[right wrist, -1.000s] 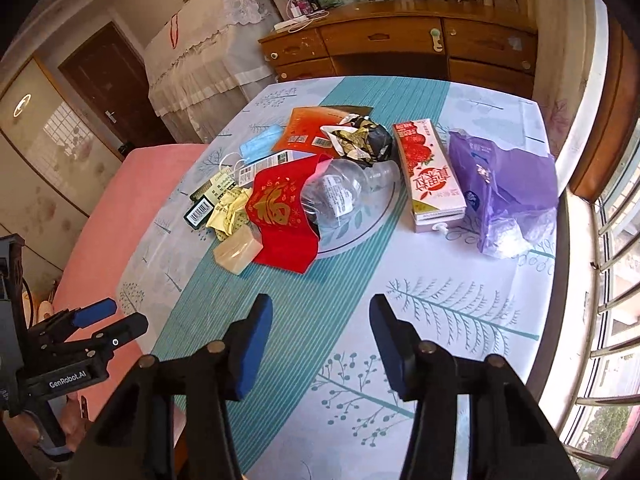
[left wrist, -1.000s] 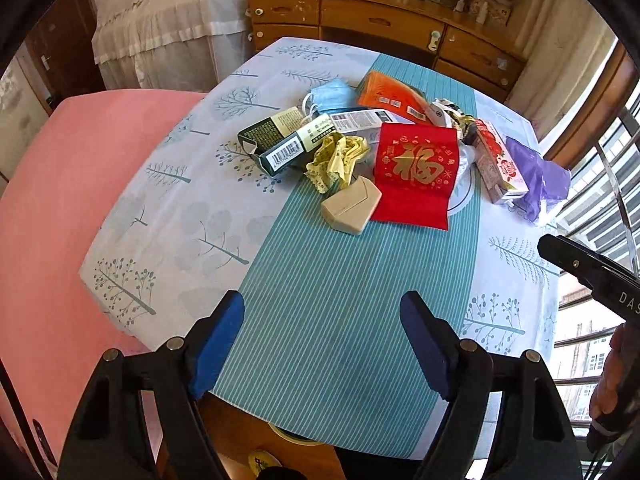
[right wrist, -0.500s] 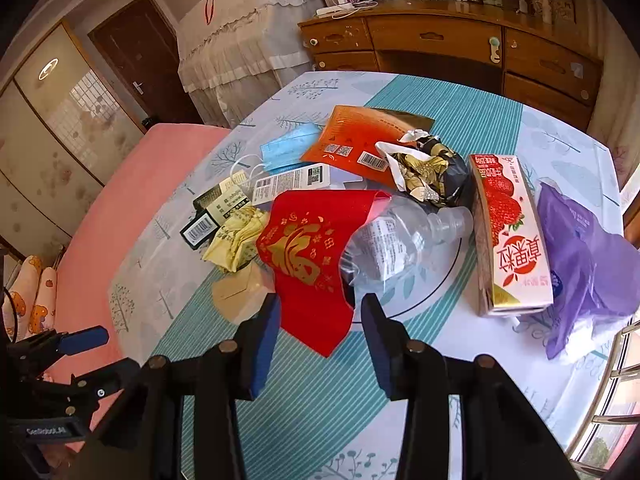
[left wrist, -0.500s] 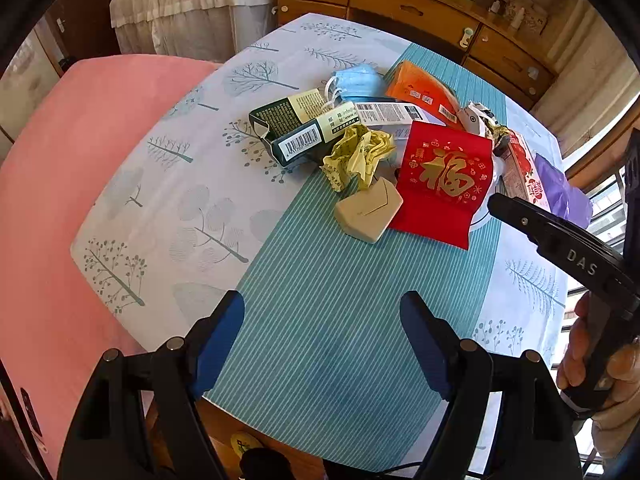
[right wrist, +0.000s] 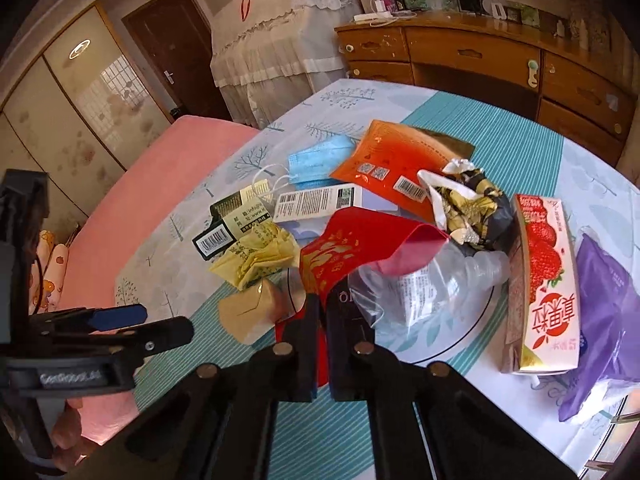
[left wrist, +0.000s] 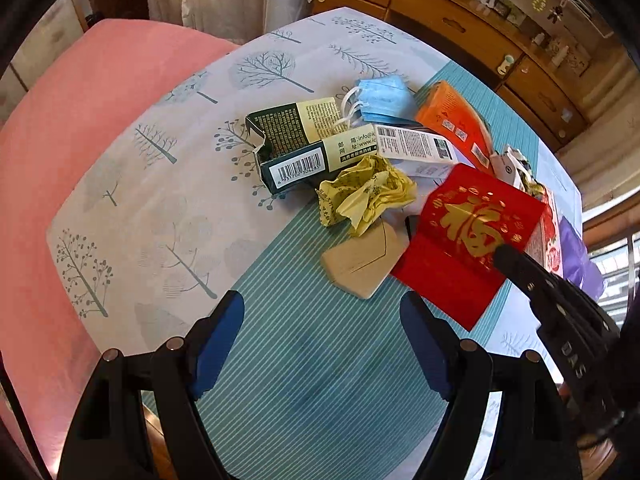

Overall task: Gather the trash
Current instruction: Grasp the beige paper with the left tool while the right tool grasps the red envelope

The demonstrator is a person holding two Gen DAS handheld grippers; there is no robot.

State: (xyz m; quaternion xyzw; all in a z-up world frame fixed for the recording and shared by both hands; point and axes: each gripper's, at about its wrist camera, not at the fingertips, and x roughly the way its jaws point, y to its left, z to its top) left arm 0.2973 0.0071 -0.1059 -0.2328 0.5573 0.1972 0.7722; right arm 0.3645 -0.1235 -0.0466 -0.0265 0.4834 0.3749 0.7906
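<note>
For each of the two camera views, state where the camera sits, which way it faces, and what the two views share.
Left wrist: sits behind the open left gripper, facing across the table at the trash pile; the right gripper intrudes at right.
Right wrist: sits behind the right gripper, shut on the red envelope; left gripper at far left.
Shared: envelope, yellow crumpled paper, blue mask.

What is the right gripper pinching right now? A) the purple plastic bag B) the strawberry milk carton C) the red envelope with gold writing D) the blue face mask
C: in the right wrist view the right gripper has its fingers closed on the near edge of the red envelope with gold writing, whose far end lifts off the table; the left gripper is open and holds nothing.
</note>
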